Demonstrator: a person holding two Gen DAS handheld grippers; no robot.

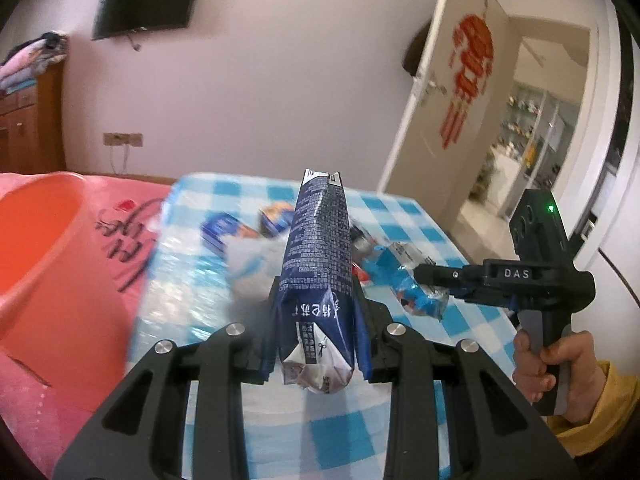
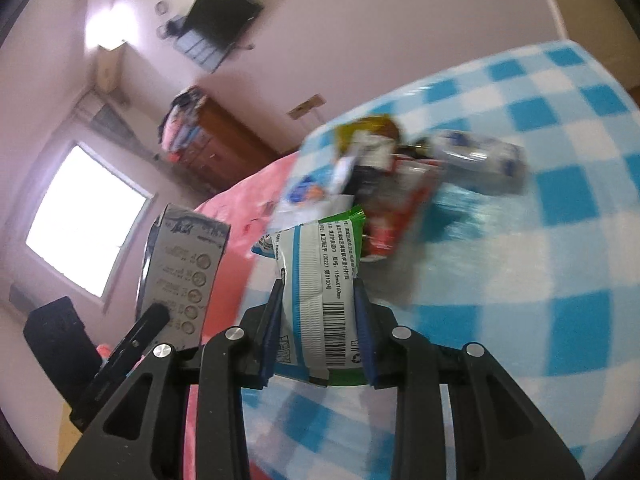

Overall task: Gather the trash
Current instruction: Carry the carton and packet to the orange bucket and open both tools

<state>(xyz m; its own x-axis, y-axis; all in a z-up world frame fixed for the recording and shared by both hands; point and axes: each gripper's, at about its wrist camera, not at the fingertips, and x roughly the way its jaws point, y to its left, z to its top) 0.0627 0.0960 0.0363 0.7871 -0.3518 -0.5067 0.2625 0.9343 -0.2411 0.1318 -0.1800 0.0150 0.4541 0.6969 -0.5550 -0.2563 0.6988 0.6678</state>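
Observation:
My left gripper [image 1: 318,292] is shut on a dark blue drink carton [image 1: 318,240], which stands upright between the pads above the blue checked cloth [image 1: 472,320]. The same carton [image 2: 182,264] shows at the left of the right wrist view, with a left finger [image 2: 152,316] on it. My right gripper [image 2: 318,286] is shut on a white, blue and green wrapper packet [image 2: 320,280] with a barcode. From the left wrist view that right gripper [image 1: 430,276] comes in from the right, gripping the crumpled packet [image 1: 416,292]. A pile of wrappers [image 2: 384,184] lies further back on the cloth.
An orange plastic basin [image 1: 48,248] sits on the pink bedspread [image 1: 132,220], left of the checked cloth. A hand [image 1: 560,364] in a yellow sleeve grips the right tool. An open door [image 1: 472,80] is at the right; a wooden dresser [image 2: 224,136] stands behind.

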